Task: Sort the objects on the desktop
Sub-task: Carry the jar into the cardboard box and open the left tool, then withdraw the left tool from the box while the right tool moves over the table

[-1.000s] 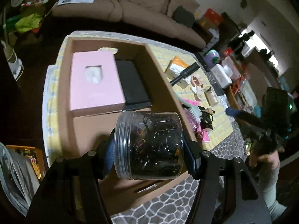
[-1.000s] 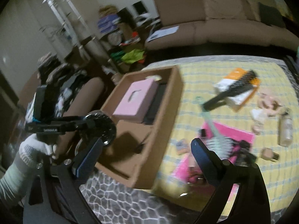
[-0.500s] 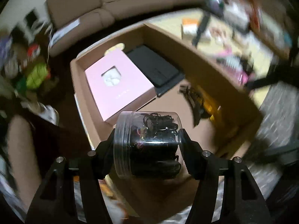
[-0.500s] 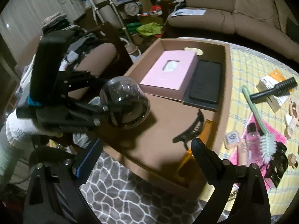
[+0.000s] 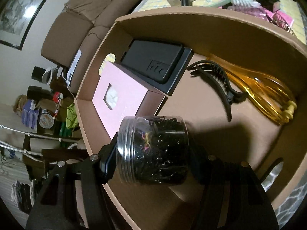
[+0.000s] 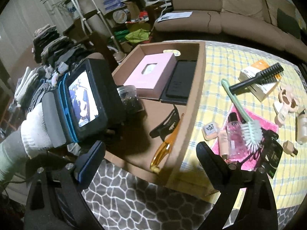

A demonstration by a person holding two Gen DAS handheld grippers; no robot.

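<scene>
My left gripper is shut on a clear round jar of black hair ties. It holds the jar low inside the brown cardboard box, beside the pink box. The right wrist view shows the same jar over the box floor, behind the left gripper's body. A black case, a black hair claw and an amber comb lie in the box. My right gripper is open and empty above the box's near wall.
On the yellow checked cloth right of the box lie a green brush, a black comb on an orange-white carton, a pink bottle and small cosmetics. A brown sofa runs behind the table. A gloved hand grips the left tool.
The left gripper rolled and came down into the box with the jar, now close to the pink box. The right gripper drifted slightly lower over the box's near wall.
</scene>
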